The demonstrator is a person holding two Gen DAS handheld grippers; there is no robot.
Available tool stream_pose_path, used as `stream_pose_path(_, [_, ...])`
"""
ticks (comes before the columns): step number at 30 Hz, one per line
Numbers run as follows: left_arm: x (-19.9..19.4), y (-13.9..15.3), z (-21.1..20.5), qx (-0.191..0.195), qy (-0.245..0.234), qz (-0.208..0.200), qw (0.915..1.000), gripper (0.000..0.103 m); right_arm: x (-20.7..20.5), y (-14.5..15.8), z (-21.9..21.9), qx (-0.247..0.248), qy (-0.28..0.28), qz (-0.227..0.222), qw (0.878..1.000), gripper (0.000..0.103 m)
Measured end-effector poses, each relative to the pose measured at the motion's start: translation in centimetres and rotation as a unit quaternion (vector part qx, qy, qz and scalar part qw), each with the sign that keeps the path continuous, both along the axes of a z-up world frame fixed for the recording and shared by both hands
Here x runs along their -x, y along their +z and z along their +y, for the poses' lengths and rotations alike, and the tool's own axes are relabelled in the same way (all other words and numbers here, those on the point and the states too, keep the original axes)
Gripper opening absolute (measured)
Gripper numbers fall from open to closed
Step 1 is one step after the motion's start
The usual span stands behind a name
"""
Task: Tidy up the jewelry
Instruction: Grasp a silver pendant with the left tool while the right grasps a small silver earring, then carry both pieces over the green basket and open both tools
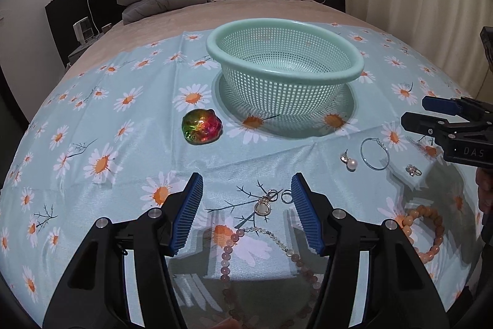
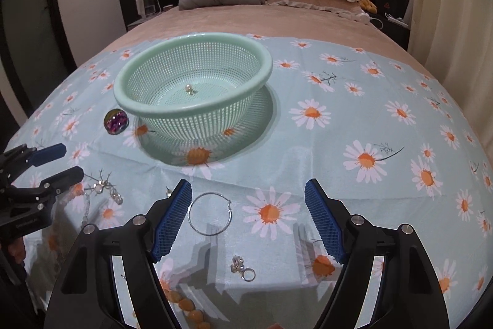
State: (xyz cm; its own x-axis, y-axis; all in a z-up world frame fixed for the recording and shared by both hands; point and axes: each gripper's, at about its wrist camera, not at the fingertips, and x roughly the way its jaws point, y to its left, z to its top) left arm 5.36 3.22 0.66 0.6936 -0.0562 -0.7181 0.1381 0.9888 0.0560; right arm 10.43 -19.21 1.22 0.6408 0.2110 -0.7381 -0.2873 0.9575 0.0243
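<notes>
I judge the sorting barely begun. The green colander basket (image 2: 193, 63) stands on the daisy cloth (image 2: 369, 119) spread over the bed, and only one small pearl earring (image 2: 188, 88) lies on its floor. Everything else is still out on the cloth on the near side: the iridescent brooch (image 1: 201, 127) just left of the basket, a second pearl earring (image 1: 350, 163), the thin hoop earring (image 2: 209, 213), a silver ring (image 2: 243, 268), the orange bead bracelet (image 1: 426, 228), the pink bead necklace (image 1: 229, 248) and its pendant clasp (image 1: 267, 203).

My left gripper (image 1: 246, 213) has its jaws wide apart, empty, straddling the pendant clasp and the top of the necklace without touching either. My right gripper (image 2: 248, 219) is likewise spread and empty; the hoop lies just inside its left jaw, the ring nearer to me between the two.
</notes>
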Motion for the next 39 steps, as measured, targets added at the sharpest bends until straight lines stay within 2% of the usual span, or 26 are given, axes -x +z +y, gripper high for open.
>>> stream_pose_path(6, [-0.4, -1.4, -0.1, 0.003, -0.005, 0.014, 0.9999, 0.059, -0.2, -1.8, 0.6, 0.013, 0.007, 0.019, 1.0, 0.058])
stream_pose_path(9, [-0.7, -2.2, -0.1, 0.0, -0.005, 0.026, 0.9997, 0.051, -0.4, -2.5, 0.8, 0.015, 0.006, 0.028, 0.999, 0.053])
stream_pose_path(17, [-1.3, -4.0, 0.2, 0.008, -0.015, 0.051, 0.9985, 0.043, -0.9, -4.2, 1.1, 0.02, 0.007, 0.047, 0.999, 0.047])
stream_pose_path(20, [-1.4, -4.1, 0.0, 0.009, -0.026, 0.054, 0.9982, 0.034, -1.0, -4.8, 1.4, 0.025, 0.009, 0.051, 0.998, 0.042])
stream_pose_path(21, [-1.4, -4.2, -0.1, 0.011, -0.032, 0.055, 0.9979, 0.028, -1.0, -4.9, 1.5, 0.024, 0.011, 0.05, 0.998, 0.038])
stream_pose_path(22, [-1.4, -4.2, -0.3, 0.011, -0.037, 0.054, 0.9978, 0.026, -1.0, -4.9, 1.6, 0.024, 0.013, 0.05, 0.998, 0.035])
stream_pose_path(23, [-1.3, -4.2, -0.3, 0.012, -0.04, 0.054, 0.9977, 0.023, -1.0, -4.9, 1.7, 0.025, 0.015, 0.05, 0.998, 0.028])
stream_pose_path(24, [-1.3, -4.2, -0.4, 0.014, -0.042, 0.053, 0.9976, 0.02, -1.0, -4.9, 1.9, 0.027, 0.02, 0.051, 0.998, 0.016])
stream_pose_path(26, [-1.2, -4.2, -0.6, 0.019, -0.047, 0.053, 0.9973, 0.015, -0.8, -4.9, 2.2, 0.033, 0.026, 0.048, 0.998, 0.004])
stream_pose_path(29, [-1.1, -4.1, -1.0, 0.008, -0.047, 0.051, 0.9976, 0.015, -0.7, -4.8, 2.1, 0.031, 0.028, 0.045, 0.998, 0.004])
stream_pose_path(33, [-0.8, -3.9, -0.7, 0.018, -0.043, 0.052, 0.9975, 0.015, -0.5, -4.5, 1.7, 0.026, 0.028, 0.044, 0.998, 0.004])
stream_pose_path(39, [0.1, -2.8, -0.6, 0.0, -0.047, 0.041, 0.998, 0.015, 0.1, -3.1, 1.0, 0.018, 0.022, 0.024, 0.999, 0.003])
